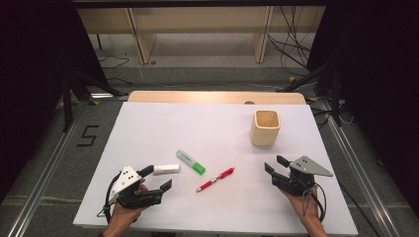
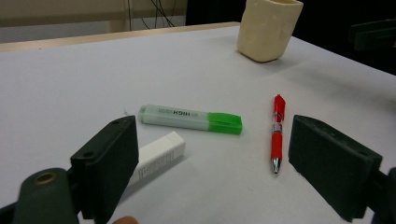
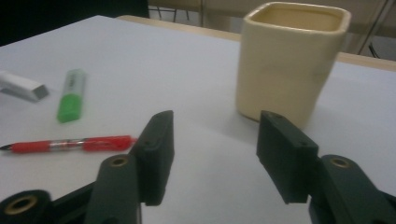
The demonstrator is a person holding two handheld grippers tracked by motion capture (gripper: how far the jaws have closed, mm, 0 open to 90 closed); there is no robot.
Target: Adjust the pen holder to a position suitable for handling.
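— Eraser (image 1: 166, 169) first: where did it lie?

— It lay flat on the white table (image 1: 163, 128), a white block, just beside the far jaw of the left gripper (image 1: 159, 178). In the left gripper view the eraser (image 2: 156, 161) ran partly behind one jaw, not between the two.

— Was that gripper gripping anything?

— No. Its jaws stood spread wide with bare table between them. A hand (image 1: 121, 213) held it low near the table's near edge.

— What lay around the eraser?

— A green and white highlighter (image 1: 191, 162) lay just beyond it, close but apart. A red pen (image 1: 215, 179) lay further toward the middle, slanted, well clear of both grippers.

— And the other side?

— The right gripper (image 1: 275, 164) sat near the table's right edge, jaws parted and holding nothing. In the right gripper view its jaws (image 3: 212, 140) pointed toward a cream cup (image 3: 292, 60), which stood upright beyond them, not touching. From above, the cup (image 1: 266, 128) stood toward the far right of the table, well apart from the eraser.
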